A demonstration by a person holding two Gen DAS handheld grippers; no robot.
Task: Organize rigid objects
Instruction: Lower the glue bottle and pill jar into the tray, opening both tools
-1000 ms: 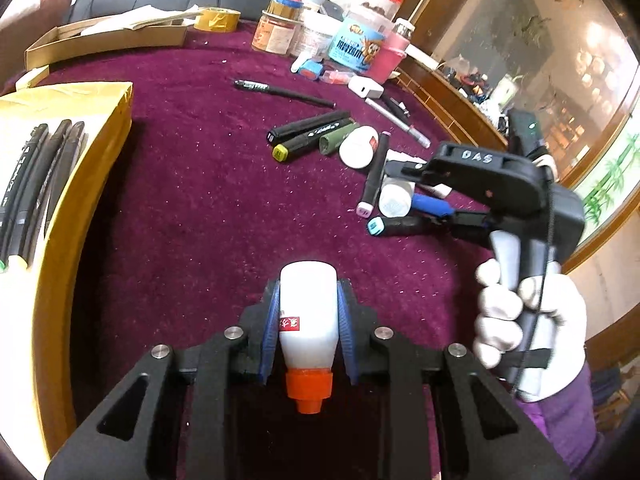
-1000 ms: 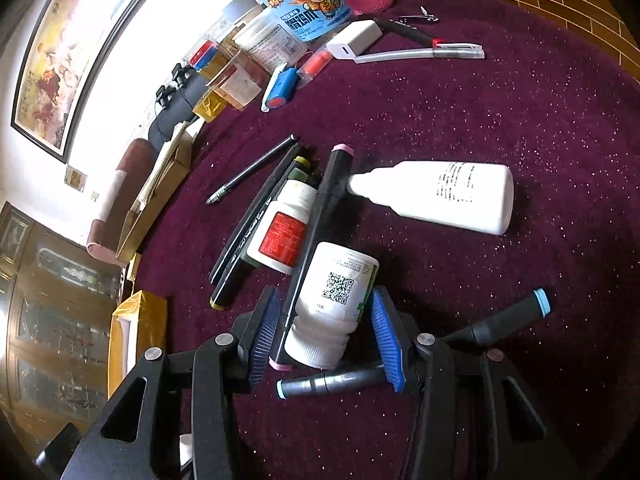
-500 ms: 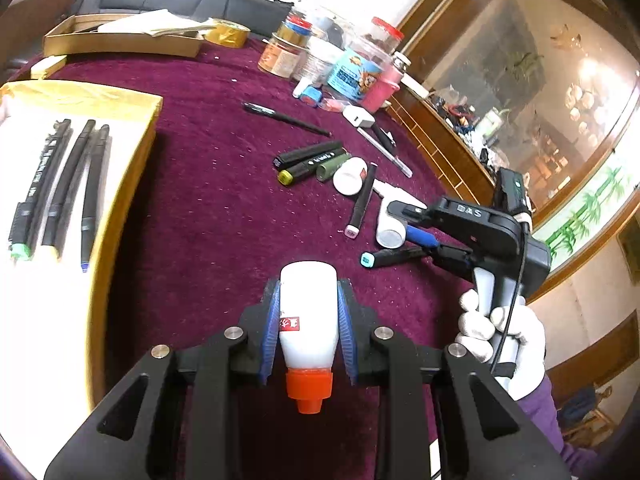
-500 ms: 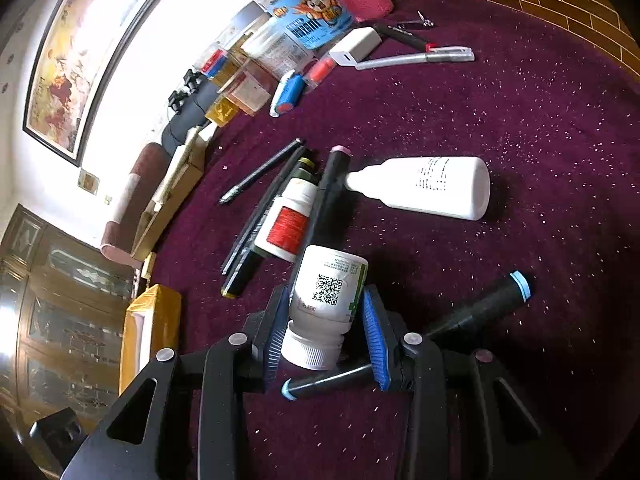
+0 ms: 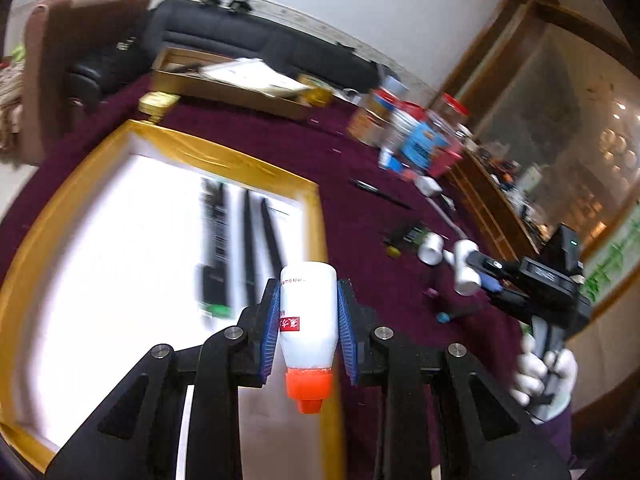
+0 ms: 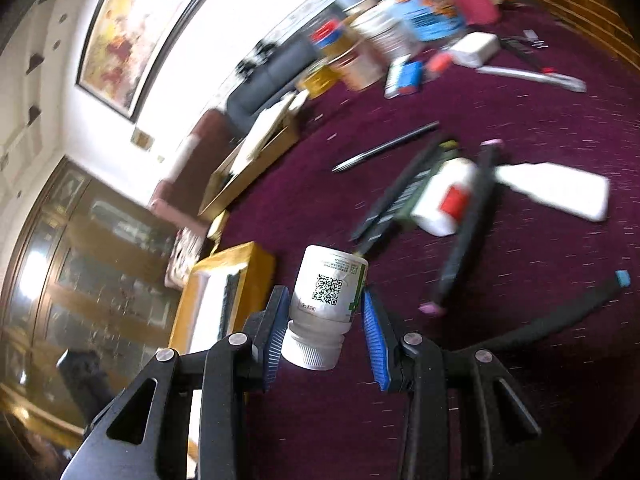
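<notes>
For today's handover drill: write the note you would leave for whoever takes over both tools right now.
Left tool: shut on the orange-capped glue bottle, above the gold-edged tray.
Right tool: shut on the QR-label pill bottle, lifted clear of the cloth.
Done: three pens lie in the tray.
Left: place both bottles, then clear the markers, the red-label bottle and the white squeeze bottle.

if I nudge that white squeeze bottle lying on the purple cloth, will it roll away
Probably only a little. The white squeeze bottle lies on its side and looks round, so it could roll, but the fuzzy purple cloth should slow it. It looks like light, stiff plastic.
</notes>
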